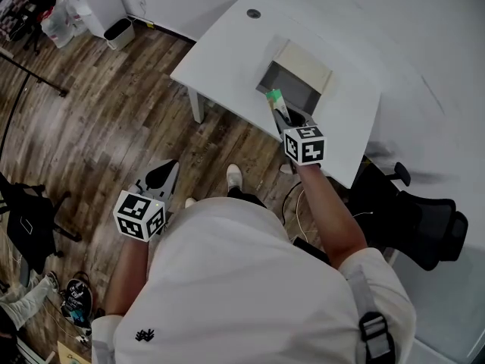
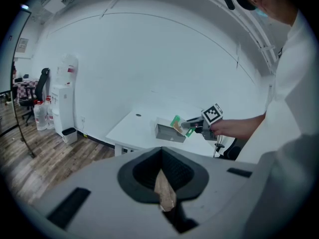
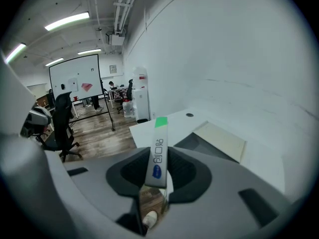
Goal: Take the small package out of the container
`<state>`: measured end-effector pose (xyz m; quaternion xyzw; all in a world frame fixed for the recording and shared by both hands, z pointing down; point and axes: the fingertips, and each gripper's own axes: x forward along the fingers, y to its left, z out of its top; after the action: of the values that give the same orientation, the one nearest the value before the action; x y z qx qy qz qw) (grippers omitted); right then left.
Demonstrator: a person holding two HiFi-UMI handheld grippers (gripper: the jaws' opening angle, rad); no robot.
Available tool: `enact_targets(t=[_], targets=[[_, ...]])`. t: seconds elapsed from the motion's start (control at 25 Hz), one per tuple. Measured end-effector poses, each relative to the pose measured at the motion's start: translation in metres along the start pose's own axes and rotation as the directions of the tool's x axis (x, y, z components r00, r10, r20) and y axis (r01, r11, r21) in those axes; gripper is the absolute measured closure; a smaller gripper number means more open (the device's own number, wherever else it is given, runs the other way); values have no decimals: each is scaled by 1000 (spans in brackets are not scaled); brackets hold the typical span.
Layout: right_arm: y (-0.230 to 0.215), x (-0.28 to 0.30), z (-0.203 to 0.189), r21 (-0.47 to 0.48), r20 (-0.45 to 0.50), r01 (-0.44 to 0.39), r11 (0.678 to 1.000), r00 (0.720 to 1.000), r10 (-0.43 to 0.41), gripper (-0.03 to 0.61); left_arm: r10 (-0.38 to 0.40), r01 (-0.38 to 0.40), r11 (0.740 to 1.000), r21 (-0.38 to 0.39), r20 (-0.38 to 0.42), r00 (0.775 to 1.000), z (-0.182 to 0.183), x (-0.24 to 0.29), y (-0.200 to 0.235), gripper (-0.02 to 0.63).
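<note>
Between the right gripper's jaws the small package is clamped, poking forward; the container sits just ahead, below; left gripper, well apart, closed and empty

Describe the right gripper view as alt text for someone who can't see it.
The right tool grips a slim grey package with a green tip above a white table. Behind it sit a grey container and a beige panel.

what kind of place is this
Most likely an office or lab workroom: a white desk, a whiteboard on a stand, an office chair and a water dispenser, all on a wood-look floor.
</note>
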<state>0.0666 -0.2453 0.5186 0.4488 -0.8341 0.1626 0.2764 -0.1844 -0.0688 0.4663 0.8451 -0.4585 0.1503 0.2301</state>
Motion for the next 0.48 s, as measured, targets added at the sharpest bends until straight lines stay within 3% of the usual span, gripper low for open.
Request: enact_targets(t=[0.48], targets=[[84, -60, -19, 13, 37, -44, 999, 998, 44, 485, -32, 32, 999, 11, 5, 999, -28, -42, -2, 607]])
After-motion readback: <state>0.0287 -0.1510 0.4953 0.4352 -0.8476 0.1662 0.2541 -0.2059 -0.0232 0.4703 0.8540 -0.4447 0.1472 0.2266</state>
